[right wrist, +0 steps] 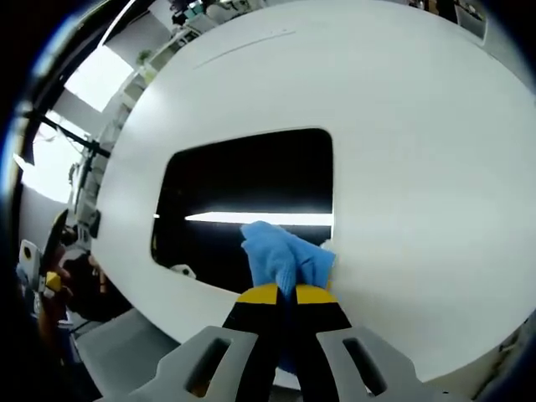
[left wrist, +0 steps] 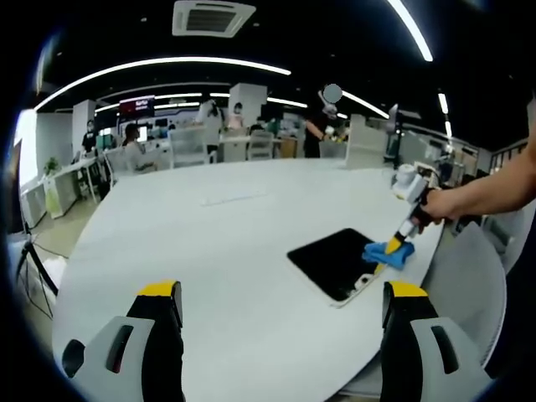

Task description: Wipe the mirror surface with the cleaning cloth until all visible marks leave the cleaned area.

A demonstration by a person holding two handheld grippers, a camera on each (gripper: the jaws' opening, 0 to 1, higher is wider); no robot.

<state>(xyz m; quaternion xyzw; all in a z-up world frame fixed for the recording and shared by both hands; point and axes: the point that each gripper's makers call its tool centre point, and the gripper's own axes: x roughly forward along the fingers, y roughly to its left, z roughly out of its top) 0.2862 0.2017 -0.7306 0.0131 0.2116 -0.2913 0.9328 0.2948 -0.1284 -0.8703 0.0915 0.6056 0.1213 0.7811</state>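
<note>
Right claw [right wrist: 280, 295] is clamped on the blue cloth [right wrist: 280, 251], pressed at mirror [right wrist: 243, 180] edge on the counter [right wrist: 419, 167]. Mid-wipe imo; next sweep across glass. Left claw [left wrist: 280, 293] hangs open, empty.

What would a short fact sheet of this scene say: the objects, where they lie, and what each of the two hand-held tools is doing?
surface: round white table
mirror: dark rectangular mirror, flat near the table edge
cloth: blue cleaning cloth, on the mirror's edge
right gripper: shut on the cloth, pressing it down
left gripper: open, holding nothing, above the table
background: office with people at desks
</note>
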